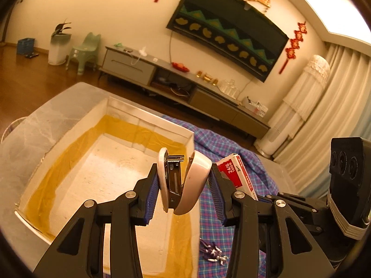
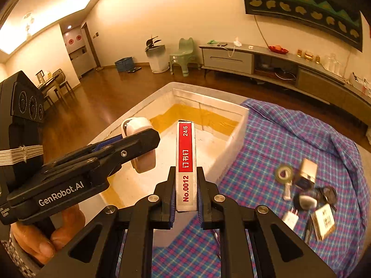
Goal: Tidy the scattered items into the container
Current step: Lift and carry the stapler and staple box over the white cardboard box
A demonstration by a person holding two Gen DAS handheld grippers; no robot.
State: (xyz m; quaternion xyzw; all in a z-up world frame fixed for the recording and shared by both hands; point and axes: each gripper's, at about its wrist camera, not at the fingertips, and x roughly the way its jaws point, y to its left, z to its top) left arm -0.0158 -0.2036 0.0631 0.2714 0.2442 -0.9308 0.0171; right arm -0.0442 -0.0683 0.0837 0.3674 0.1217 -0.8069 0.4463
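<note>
A white foam box (image 1: 148, 118) with yellow tape inside sits on the table; it also shows in the right wrist view (image 2: 238, 125). My left gripper (image 1: 184, 194) holds a white stapler (image 1: 183, 180) over the box's right part; the right blue pad stands slightly off the stapler. The stapler shows in the right wrist view (image 2: 141, 129) too. My right gripper (image 2: 185, 199) is shut on a red and white staple box (image 2: 186, 162), held above the box's near right wall. That staple box appears in the left wrist view (image 1: 236, 173).
A blue plaid cloth (image 2: 289, 143) covers the table right of the box. On it lie a tape roll (image 2: 283, 173), a small gold box (image 2: 307, 170), a white charger (image 2: 291, 219), a card box (image 2: 323, 221) and dark round items. A purple trinket (image 1: 213, 252) lies near the box.
</note>
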